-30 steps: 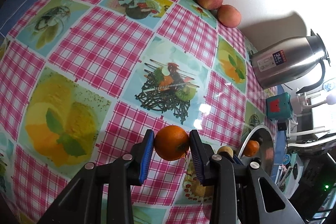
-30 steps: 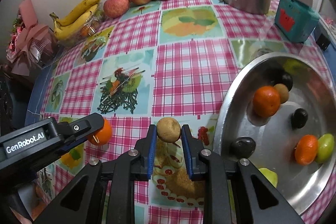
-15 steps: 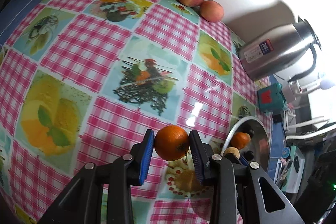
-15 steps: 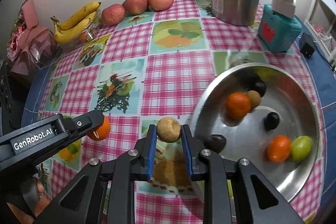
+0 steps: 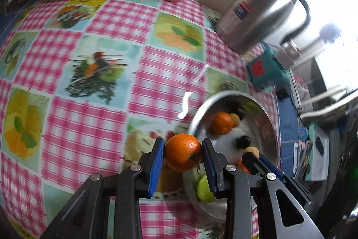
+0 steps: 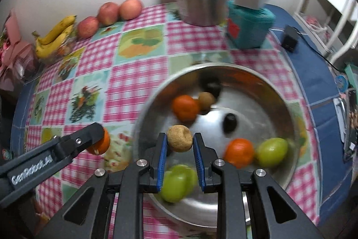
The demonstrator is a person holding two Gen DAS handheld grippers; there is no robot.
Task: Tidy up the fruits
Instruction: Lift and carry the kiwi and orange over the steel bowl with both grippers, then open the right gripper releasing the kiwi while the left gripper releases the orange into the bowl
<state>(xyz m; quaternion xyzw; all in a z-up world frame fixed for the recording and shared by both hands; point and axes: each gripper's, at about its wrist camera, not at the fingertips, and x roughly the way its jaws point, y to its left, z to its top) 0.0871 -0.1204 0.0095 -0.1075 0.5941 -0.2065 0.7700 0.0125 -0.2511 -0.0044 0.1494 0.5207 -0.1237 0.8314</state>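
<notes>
Left gripper (image 5: 183, 152) clamped on orange (image 5: 183, 152), hanging at near rim of steel bowl (image 6: 288, 109). Right gripper (image 6: 180, 141) clamped on small brown fruit (image 6: 179, 138) over bowl. Both likely light, round, firm-skinned; hold across widest middle, moderate squeeze.

The right gripper (image 6: 180, 145) pinches a brown fruit (image 6: 179, 138) over the steel bowl (image 6: 288, 104) of fruit.

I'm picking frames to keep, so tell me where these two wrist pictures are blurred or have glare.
Left wrist view: tablecloth and kettle smeared, glare streak beside the bowl, window side blown out; held orange sharp. Right wrist view: bowl fruit such as the green fruit smeared, kettle blurred; held brown fruit sharp.
</notes>
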